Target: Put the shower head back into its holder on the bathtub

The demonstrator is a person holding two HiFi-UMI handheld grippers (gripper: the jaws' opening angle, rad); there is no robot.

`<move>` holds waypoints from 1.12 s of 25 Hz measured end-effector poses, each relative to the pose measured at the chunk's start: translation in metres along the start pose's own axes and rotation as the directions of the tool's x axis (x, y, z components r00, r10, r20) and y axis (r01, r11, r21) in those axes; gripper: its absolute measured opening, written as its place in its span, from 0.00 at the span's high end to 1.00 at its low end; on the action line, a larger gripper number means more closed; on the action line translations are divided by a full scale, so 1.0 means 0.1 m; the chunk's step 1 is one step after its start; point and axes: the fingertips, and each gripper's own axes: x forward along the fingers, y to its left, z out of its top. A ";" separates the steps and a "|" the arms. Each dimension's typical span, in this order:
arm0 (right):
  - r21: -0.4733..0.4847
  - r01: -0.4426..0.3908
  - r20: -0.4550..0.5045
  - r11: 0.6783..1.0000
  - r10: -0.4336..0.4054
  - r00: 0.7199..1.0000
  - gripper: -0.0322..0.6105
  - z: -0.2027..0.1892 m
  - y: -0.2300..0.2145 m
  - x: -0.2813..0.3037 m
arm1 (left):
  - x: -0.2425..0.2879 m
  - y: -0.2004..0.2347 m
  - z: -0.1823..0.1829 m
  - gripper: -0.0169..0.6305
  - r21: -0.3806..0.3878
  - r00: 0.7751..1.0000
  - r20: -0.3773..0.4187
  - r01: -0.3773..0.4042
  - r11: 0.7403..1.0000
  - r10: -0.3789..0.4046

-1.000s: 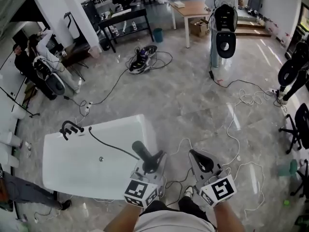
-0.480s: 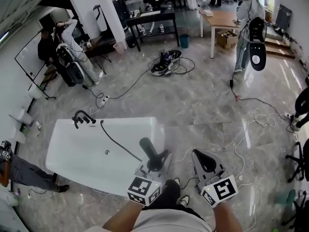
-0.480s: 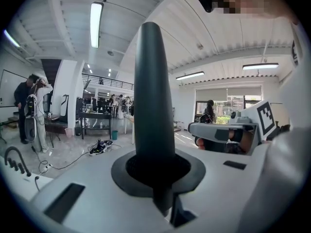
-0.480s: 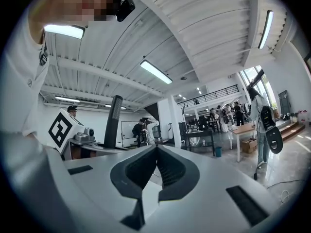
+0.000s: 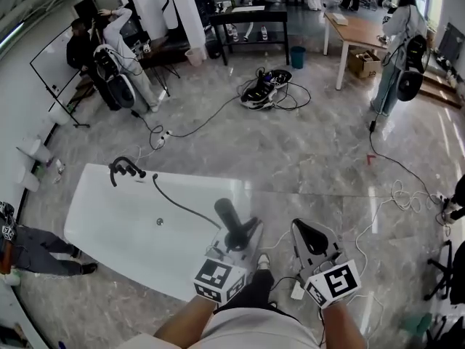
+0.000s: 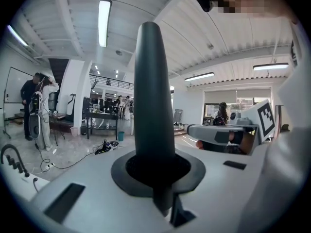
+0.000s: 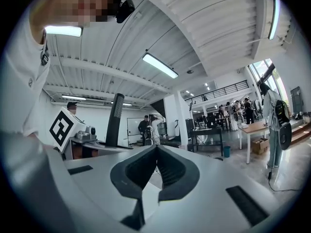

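A black shower head (image 5: pixel 227 220) stands upright between the jaws of my left gripper (image 5: pixel 238 240), which is shut on its handle. Its dark hose (image 5: pixel 182 207) runs across the white bathtub (image 5: pixel 109 227) to the black faucet and holder (image 5: pixel 125 169) at the tub's far left corner. In the left gripper view the shower head (image 6: pixel 153 101) fills the middle above my left gripper (image 6: pixel 158 171), and the faucet (image 6: pixel 12 159) shows low at the left. My right gripper (image 5: pixel 314 244) is beside the left one, shut and empty. In the right gripper view my right gripper (image 7: pixel 156 166) shows its jaws closed together.
Cables (image 5: pixel 392 195) trail over the glossy floor to the right of the tub, and a bundle of gear (image 5: pixel 265 93) lies farther back. People stand at the far left (image 5: pixel 109 57) and far right (image 5: pixel 396 46). A wooden table (image 5: pixel 360 31) and black bench (image 5: pixel 247 20) stand behind.
Both grippers have travelled level together, the shower head still in the left one. The view has swung, so the tub now lies more slanted and the faucet sits higher in the picture.
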 end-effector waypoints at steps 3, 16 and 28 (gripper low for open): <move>0.008 -0.025 -0.019 1.000 0.025 1.000 0.93 -0.02 -0.20 0.44 | 0.27 0.34 0.06 0.92 -0.007 1.000 -0.005 -0.018 1.000 0.018; -0.010 -0.131 -0.010 0.991 0.131 0.991 0.93 0.23 -0.71 2.07 | 1.13 1.58 0.45 0.92 -0.021 0.997 -0.003 -0.076 0.997 0.076; -0.016 -0.353 -0.019 0.936 0.352 0.936 0.93 0.29 -0.74 3.32 | 1.35 2.59 0.67 0.92 -0.060 0.960 0.035 -0.276 0.959 0.279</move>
